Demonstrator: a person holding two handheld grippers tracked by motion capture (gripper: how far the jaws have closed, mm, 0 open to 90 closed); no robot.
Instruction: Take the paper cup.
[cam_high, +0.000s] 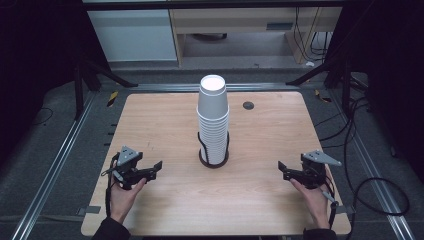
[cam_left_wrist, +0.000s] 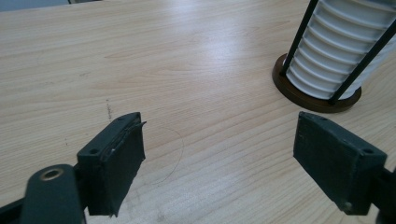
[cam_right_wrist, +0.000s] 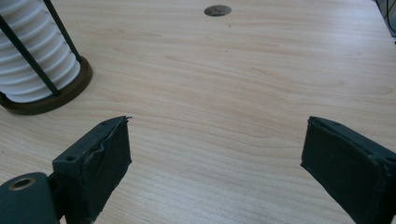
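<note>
both grippers sit in my hands with nothing in them: my left gripper (cam_high: 156, 166) rests left of the stack of cups (cam_high: 213, 122), jaws spread wide over bare wood, and my right gripper (cam_high: 281, 166) rests right of it, jaws just as wide. the stack stands upright in its wire holder (cam_high: 213, 159) mid-table (cam_high: 165, 200), well apart from both.

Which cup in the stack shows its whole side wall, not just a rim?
The top cup of the cup stack: its full side wall and flat base show, while each cup below shows only a rim.
</note>
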